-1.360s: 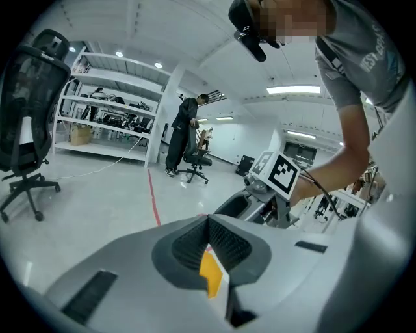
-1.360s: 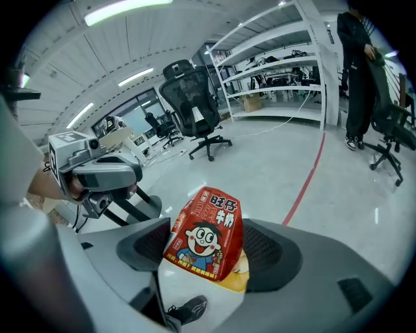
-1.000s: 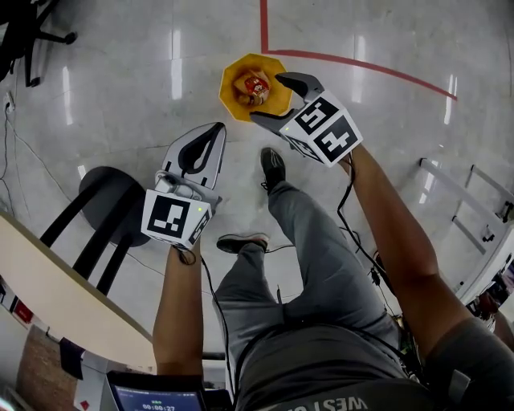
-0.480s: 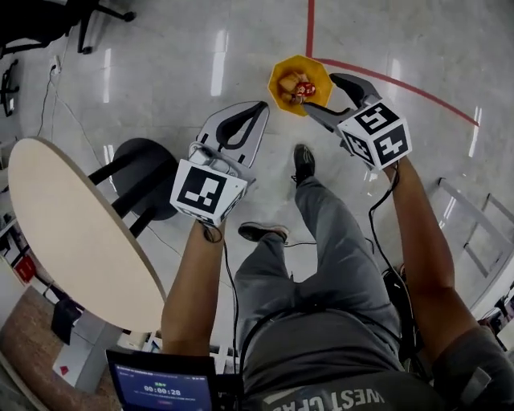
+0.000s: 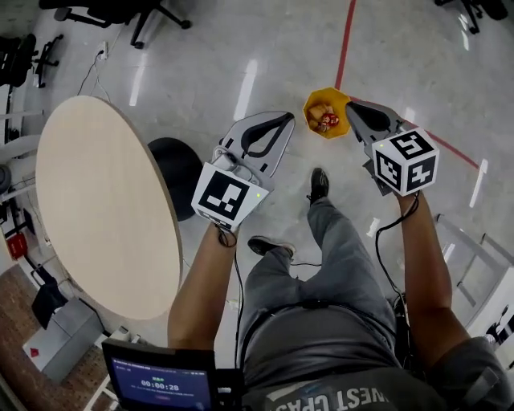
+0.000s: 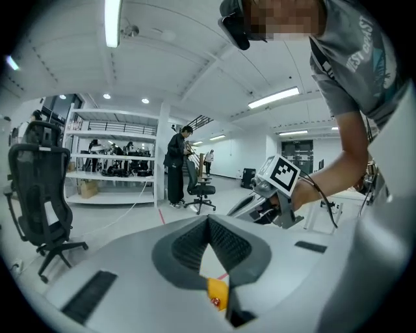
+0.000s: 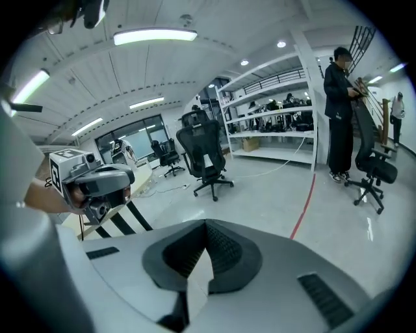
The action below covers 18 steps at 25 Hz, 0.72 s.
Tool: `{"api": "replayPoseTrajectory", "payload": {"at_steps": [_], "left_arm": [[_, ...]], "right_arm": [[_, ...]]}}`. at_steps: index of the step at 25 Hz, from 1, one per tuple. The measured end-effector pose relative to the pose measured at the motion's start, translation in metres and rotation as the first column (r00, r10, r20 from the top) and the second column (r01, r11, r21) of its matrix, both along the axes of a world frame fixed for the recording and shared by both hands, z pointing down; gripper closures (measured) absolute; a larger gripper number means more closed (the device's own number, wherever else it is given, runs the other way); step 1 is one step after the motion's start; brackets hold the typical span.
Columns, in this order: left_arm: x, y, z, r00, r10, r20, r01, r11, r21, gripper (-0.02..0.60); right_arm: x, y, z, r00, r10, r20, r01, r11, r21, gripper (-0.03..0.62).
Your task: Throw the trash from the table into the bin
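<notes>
The yellow bin (image 5: 308,107) stands on the floor ahead of my feet, with orange and red trash (image 5: 323,119) lying in it. My left gripper (image 5: 287,119) hangs left of the bin, shut and empty. A sliver of the bin (image 6: 219,296) shows below the left gripper's (image 6: 209,221) touching tips. My right gripper (image 5: 352,107) is at the bin's right edge, well above the floor. Its jaws have just closed and nothing is between them. In the right gripper view its tips (image 7: 206,226) meet over bare floor. The round beige table (image 5: 96,201) at the left has nothing on its visible top.
A black stool (image 5: 178,164) stands between the table and my legs. A red line (image 5: 347,36) runs across the floor past the bin. Office chairs (image 5: 152,12) stand at the far edge. A person (image 7: 339,117) stands by white shelves (image 7: 279,123).
Both grippers have risen away from the floor. The right gripper's jaws were open above the bin and are now shut. The view has swung so more of the table shows.
</notes>
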<state>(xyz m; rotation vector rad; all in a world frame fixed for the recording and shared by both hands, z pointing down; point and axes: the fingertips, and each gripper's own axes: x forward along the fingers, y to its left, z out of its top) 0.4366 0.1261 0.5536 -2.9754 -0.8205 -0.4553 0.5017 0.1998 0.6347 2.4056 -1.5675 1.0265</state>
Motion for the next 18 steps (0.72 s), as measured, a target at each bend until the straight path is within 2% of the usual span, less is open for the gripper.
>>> {"api": "replayPoseTrajectory", "payload": {"at_steps": [2,4,6,10,15,18], "left_arm": [[-0.012,-0.011,-0.03,1.0,-0.014,-0.026,0.015,1.0,0.006,0.538],[-0.023,-0.025,-0.071,0.996,-0.022,-0.086,0.024,0.999,0.021,0.538],[-0.036,-0.039,-0.109,0.987,-0.031,-0.155,0.037,0.999,0.033,0.538],[-0.073,-0.069,-0.165,0.971,-0.074,-0.228,0.085,0.996,0.039,0.538],[-0.128,-0.098,-0.229,0.941,-0.141,-0.309,0.158,0.987,0.032,0.538],[-0.172,-0.119,-0.276,0.912,-0.194,-0.361,0.216,0.976,0.02,0.538]], "right_arm": [[-0.009,-0.013,-0.036,0.999,-0.008,-0.035,0.009,1.0,0.023,0.585],[-0.018,-0.029,-0.082,0.997,-0.022,-0.075,0.025,0.998,0.049,0.584],[-0.03,-0.045,-0.126,0.993,-0.039,-0.11,0.048,0.996,0.077,0.584],[-0.063,-0.079,-0.2,0.98,-0.08,-0.183,0.104,0.987,0.126,0.584],[-0.115,-0.114,-0.28,0.954,-0.134,-0.267,0.185,0.967,0.177,0.584],[-0.157,-0.139,-0.328,0.932,-0.178,-0.316,0.249,0.948,0.199,0.584]]}}
